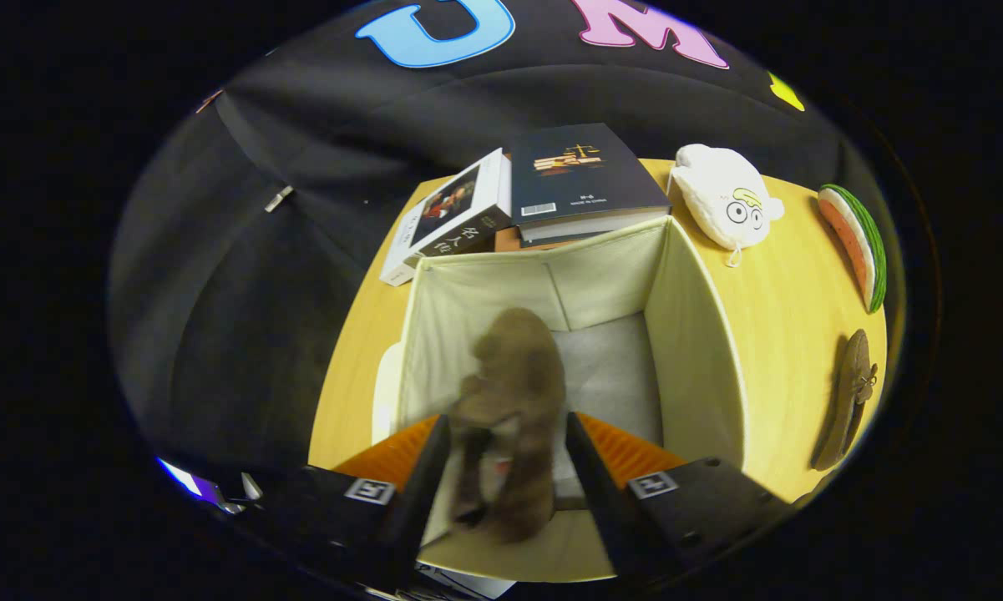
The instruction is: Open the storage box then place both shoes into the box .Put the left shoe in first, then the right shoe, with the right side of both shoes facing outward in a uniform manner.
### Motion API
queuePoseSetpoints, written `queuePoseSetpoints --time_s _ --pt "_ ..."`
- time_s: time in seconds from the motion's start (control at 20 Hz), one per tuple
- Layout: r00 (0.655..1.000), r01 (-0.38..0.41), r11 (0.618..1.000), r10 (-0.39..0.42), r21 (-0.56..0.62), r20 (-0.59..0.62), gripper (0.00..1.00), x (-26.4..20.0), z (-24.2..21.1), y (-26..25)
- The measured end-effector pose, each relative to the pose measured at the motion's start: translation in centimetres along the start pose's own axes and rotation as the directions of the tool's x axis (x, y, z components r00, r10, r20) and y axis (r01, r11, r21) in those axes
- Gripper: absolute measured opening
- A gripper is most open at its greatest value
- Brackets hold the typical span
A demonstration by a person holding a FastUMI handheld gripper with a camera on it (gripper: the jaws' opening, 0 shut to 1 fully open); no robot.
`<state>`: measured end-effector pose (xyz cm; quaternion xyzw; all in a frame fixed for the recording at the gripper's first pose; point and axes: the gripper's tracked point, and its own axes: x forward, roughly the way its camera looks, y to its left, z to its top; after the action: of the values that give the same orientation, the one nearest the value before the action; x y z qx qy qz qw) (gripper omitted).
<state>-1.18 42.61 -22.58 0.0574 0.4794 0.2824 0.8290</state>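
The cream fabric storage box (691,334) stands open on the wooden table, right below me. A brown suede shoe (514,392) hangs toe-down inside the box mouth, between my fingers, and it is blurred while everything around it is sharp. My gripper (505,467) is open: the fingers stand apart on either side of the shoe's heel end, and I see no firm press on it. The other brown shoe (848,401) lies on its side on the table, to the right of the box.
Two books (585,179) (455,213) lie stacked just beyond the box's far wall. A white plush toy (722,204) and a watermelon-slice toy (856,242) sit at the far right of the table (789,300). The table's left edge runs close to the box.
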Motion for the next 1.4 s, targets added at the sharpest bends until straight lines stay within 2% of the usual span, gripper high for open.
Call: queuePoseSetpoints --time_s 0.05,0.25,0.4,0.6,0.85,1.05,1.25,1.4 --pt "1.000 -0.016 1.000 0.016 0.003 0.015 1.00 -0.7 0.7 0.2" --pt "0.995 -0.049 0.998 0.052 -0.033 0.083 0.99 -4.5 3.2 0.3" --pt "0.984 -0.031 0.996 0.044 -0.079 0.171 0.98 -7.9 4.8 -2.2" --pt "0.970 0.022 0.998 -0.008 -0.058 0.245 0.98 -11.7 5.8 -7.7" --pt "0.944 0.099 0.993 -0.112 0.059 0.310 0.98 -15.8 7.9 -16.8" --pt "0.928 0.153 0.973 -0.201 0.174 0.313 0.98 -19.0 5.6 -24.9" --pt "0.911 0.236 0.945 -0.297 0.228 0.287 0.99 -21.1 3.4 -33.2" --pt "0.915 0.254 0.924 -0.325 0.285 0.240 0.98 -21.4 1.1 -37.4"
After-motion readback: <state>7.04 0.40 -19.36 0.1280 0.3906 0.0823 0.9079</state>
